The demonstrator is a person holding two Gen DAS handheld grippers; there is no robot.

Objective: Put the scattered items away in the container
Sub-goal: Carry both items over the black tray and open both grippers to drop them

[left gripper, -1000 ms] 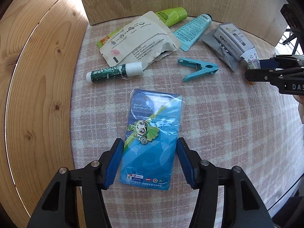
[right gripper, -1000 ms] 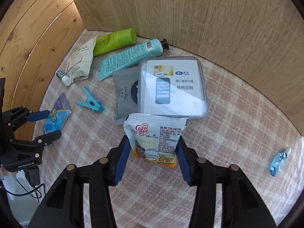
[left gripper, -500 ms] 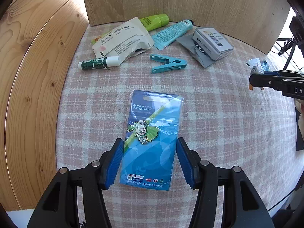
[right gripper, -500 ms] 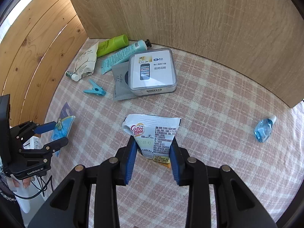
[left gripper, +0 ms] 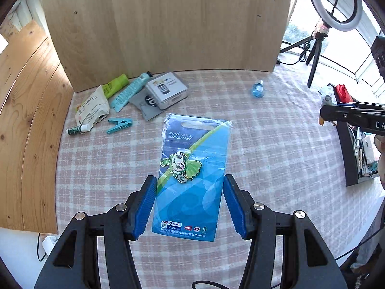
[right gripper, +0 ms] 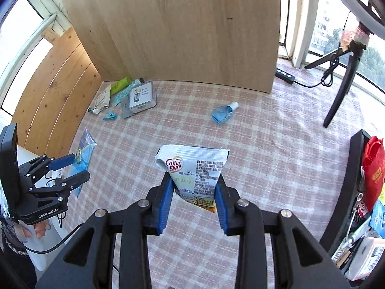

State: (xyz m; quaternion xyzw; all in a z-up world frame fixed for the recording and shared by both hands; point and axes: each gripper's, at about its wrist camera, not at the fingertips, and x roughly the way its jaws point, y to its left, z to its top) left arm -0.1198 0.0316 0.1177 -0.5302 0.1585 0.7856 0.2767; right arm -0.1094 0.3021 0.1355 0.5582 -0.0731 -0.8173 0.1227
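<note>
The left hand-held gripper (left gripper: pixel 189 206) is clamped on a blue pin card (left gripper: pixel 196 166) in a clear sleeve, its blue pads pressing the card's two long edges near the lower half, so the card sticks out forward beyond the fingertips and hangs above the checked surface (left gripper: pixel 276 159). The right hand-held gripper (right gripper: pixel 193 203) is closed on a white Coffee mate sachet (right gripper: pixel 193 168), pinching its narrow lower end between the pads while the wider sealed top fans out ahead of the fingers, also lifted off the surface. At the far left of the surface, against the wooden back panel (left gripper: pixel 168 24), lies a cluster: a green tube (left gripper: pixel 115 85), a teal tube (left gripper: pixel 131 91), a clear plastic box (left gripper: pixel 167 89) resting on a grey pouch (left gripper: pixel 149 106), a torn white packet (left gripper: pixel 91 107), a small dark-green stick (left gripper: pixel 77 129) and a teal clothes peg (left gripper: pixel 119 125). A small blue bottle (right gripper: pixel 223 114) lies alone farther right, well apart from both hand-held grippers. At the near right edge stands a black container (right gripper: pixel 349 180) with assorted items inside.
</note>
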